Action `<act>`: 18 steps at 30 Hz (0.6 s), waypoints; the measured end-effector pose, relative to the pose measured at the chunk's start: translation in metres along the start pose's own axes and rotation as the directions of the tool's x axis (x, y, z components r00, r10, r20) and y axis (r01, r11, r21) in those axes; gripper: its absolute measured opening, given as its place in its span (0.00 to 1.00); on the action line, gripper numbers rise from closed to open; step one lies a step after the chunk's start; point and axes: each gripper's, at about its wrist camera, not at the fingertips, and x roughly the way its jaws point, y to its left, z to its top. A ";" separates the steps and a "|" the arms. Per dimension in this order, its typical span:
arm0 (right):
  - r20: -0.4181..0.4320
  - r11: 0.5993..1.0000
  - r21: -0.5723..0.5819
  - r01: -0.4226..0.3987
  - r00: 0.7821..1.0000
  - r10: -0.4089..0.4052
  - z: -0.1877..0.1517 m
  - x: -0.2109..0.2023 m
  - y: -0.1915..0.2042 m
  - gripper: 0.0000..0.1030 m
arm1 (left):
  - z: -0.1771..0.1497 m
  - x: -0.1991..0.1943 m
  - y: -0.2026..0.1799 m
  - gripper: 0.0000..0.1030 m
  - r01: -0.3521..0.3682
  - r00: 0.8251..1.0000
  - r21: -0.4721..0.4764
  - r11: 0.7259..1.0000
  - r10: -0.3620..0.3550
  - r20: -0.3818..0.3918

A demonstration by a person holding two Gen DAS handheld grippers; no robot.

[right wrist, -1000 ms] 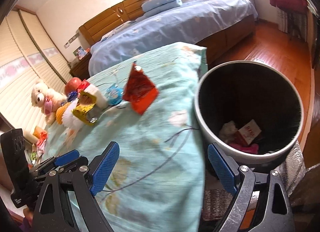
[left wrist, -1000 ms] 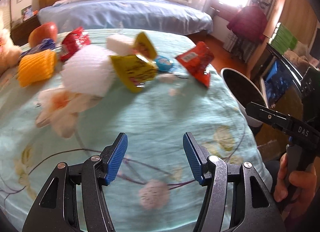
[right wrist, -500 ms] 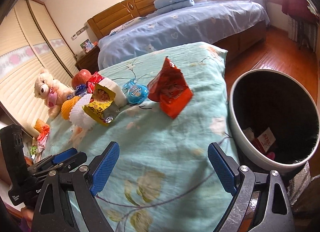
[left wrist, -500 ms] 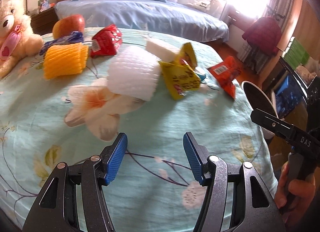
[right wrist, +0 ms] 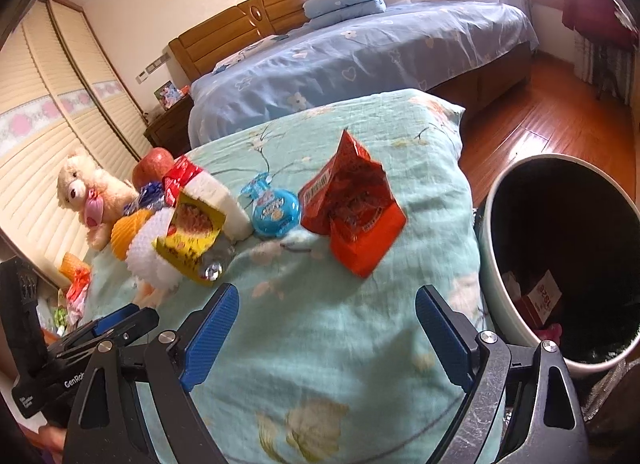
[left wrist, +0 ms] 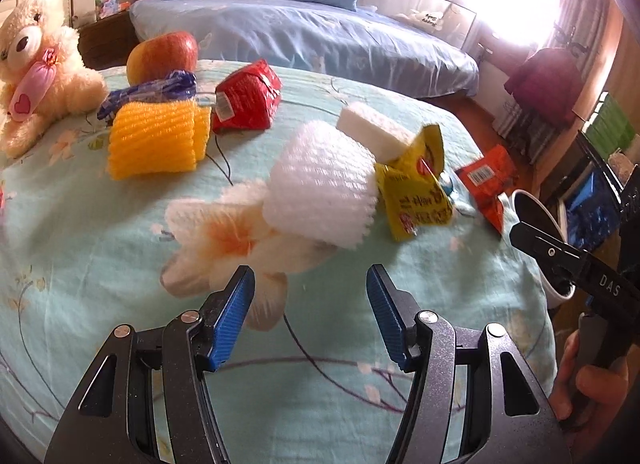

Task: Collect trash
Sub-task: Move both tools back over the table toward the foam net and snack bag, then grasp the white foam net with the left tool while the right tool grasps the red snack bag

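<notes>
Two hand-held grippers wide, empty | red wrapper point(right wrist: 352, 208) upright, tip up | bin point(right wrist: 496, 264) right

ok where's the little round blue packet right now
In the right wrist view the round blue packet lies on the teal cover, between the white foam block on its left and the orange-red snack bag on its right.

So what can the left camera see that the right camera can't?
Only the left wrist view shows the person's hand on the other tool's handle and the whole yellow foam net. Only the right wrist view looks down into the trash bin, where a few scraps already lie. Both show the teddy bear, the apple, the white foam net, the yellow wrapper and the orange wrapper.
</notes>
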 end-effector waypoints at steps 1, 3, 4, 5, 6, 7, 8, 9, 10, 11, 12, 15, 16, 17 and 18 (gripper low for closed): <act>0.003 1.000 0.003 0.004 1.000 -0.004 0.002 0.001 0.000 0.88 | 0.003 0.002 0.001 0.57 -0.002 1.000 0.000 1.000 0.002 0.003; 0.012 1.000 0.013 0.011 1.000 -0.011 0.009 0.006 0.000 0.88 | 0.007 0.003 0.004 0.57 -0.007 1.000 -0.003 1.000 0.007 0.008; 0.013 1.000 0.019 0.012 1.000 -0.012 0.012 0.007 0.000 0.88 | 0.009 0.005 0.005 0.57 -0.008 1.000 -0.006 1.000 0.008 0.008; 0.015 1.000 0.026 0.012 1.000 -0.013 0.015 0.009 -0.001 0.88 | 0.011 0.007 0.006 0.57 -0.007 1.000 -0.009 1.000 0.007 0.008; 0.018 0.999 0.033 0.013 1.000 -0.014 0.018 0.011 -0.001 0.88 | 0.015 0.009 0.007 0.57 -0.004 1.000 -0.012 1.000 0.004 0.005; 0.020 0.999 0.042 0.017 1.000 -0.018 0.022 0.014 -0.003 0.88 | 0.017 0.011 0.007 0.57 -0.001 1.000 -0.013 1.000 0.001 0.002; 0.021 0.999 0.050 0.017 1.000 -0.019 0.024 0.016 -0.004 0.87 | 0.018 0.013 0.007 0.57 0.002 1.000 -0.012 1.000 -0.002 -0.002; 0.019 0.998 0.058 0.016 1.000 -0.017 0.027 0.018 -0.005 0.87 | 0.019 0.014 0.006 0.57 0.001 1.000 -0.011 1.000 -0.001 -0.006; 0.016 0.998 0.066 0.013 1.000 -0.014 0.028 0.020 -0.006 0.87 | 0.019 0.015 0.006 0.57 0.002 1.000 -0.010 1.000 -0.002 -0.008; 0.016 0.997 0.073 0.009 1.000 -0.010 0.030 0.022 -0.007 0.87 | 0.018 0.015 0.006 0.57 0.005 1.000 -0.009 1.000 -0.005 -0.007; 0.016 0.997 0.076 0.007 1.000 -0.009 0.030 0.023 -0.008 0.87 | 0.017 0.014 0.007 0.57 0.008 1.000 -0.010 1.000 -0.008 -0.008; 0.017 0.997 0.076 0.004 1.000 -0.005 0.031 0.025 -0.010 0.87 | 0.011 0.012 0.006 0.57 0.033 0.999 -0.011 0.999 -0.033 -0.014; 0.015 0.997 0.078 0.004 1.000 -0.005 0.030 0.026 -0.011 0.87 | 0.009 0.012 0.005 0.57 0.042 0.999 -0.007 0.999 -0.042 -0.017; 0.014 0.997 0.082 0.003 1.000 -0.004 0.030 0.027 -0.012 0.87 | 0.009 0.012 0.002 0.57 0.044 0.999 0.001 0.999 -0.044 -0.020; 0.011 0.996 0.086 0.003 1.000 -0.004 0.030 0.028 -0.013 0.86 | 0.008 0.014 0.000 0.57 0.032 0.999 0.012 0.999 -0.032 -0.024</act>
